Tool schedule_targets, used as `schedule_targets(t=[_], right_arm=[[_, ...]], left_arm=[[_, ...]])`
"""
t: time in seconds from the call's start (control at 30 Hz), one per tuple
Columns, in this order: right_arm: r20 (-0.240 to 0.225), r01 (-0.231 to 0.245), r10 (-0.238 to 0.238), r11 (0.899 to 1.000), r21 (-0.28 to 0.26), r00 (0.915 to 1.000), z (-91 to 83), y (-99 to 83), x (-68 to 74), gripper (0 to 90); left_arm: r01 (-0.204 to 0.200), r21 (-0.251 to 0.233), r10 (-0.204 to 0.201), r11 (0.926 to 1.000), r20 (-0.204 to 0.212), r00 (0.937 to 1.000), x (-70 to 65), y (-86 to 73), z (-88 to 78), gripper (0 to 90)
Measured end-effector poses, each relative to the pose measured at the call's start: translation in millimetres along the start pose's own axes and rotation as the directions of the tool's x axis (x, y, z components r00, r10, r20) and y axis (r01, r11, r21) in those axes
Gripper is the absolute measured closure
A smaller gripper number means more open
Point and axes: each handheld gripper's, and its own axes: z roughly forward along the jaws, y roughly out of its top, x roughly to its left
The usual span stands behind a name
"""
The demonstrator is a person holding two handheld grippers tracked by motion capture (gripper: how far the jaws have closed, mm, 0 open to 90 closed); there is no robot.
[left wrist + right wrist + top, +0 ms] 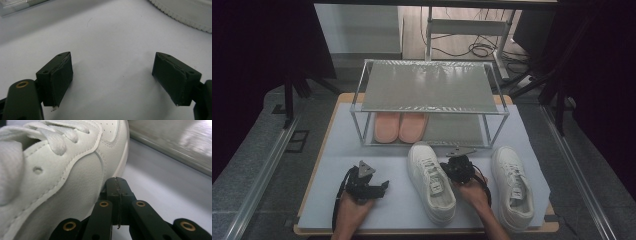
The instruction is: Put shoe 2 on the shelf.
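Observation:
Two white sneakers lie on a white mat. One sneaker is in the middle and the other sneaker is to the right. My right gripper is between them, shut with nothing in it. Its joined tips rest close against the middle sneaker's side, low by the sole. My left gripper sits on the mat to the left of that shoe. Its jaws stand wide open over bare mat, and the sneaker's ribbed sole lies beyond them.
A metal two-shelf shoe rack stands at the back of the mat, with a pair of pink slippers on its lower shelf. The rack's bottom rail runs just ahead of my right gripper. Cables lie on the floor behind the table.

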Motion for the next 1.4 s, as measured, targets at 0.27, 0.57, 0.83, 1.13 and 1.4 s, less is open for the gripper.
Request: schedule_targets(t=[0.27,0.57,0.83,1.13,1.4], right_arm=[[-0.079,0.098,-0.097,0.995,0.009,0.9922,12.9,12.8,8.8,89.9],[-0.101,0.073,-0.072,0.997,0.006,0.9922,-3.8,9.8,9.5,80.6],[-0.046,0.066,-0.065,0.998,0.025,0.9969,-29.4,3.3,11.3,63.7],[-0.052,0.039,-0.037,0.999,0.032,0.9979,-62.8,-1.5,14.8,48.4],[-0.066,0.013,-0.011,0.999,0.029,0.9977,-87.5,-5.6,17.4,42.4]], left_arm=[[0.0,0.0,0.0,1.0,0.0,1.0,0.0,0.0,0.0,16.9],[0.0,0.0,0.0,1.0,0.0,1.0,-0.1,0.0,0.0,17.0],[0.002,-0.003,-0.002,1.0,-0.001,1.0,-0.3,0.0,0.2,16.9],[0.0,-0.001,0.0,1.0,-0.001,1.0,-0.1,0.0,0.0,16.9],[-0.001,0.0,0.001,1.0,0.0,1.0,0.0,0.0,0.0,16.9]])
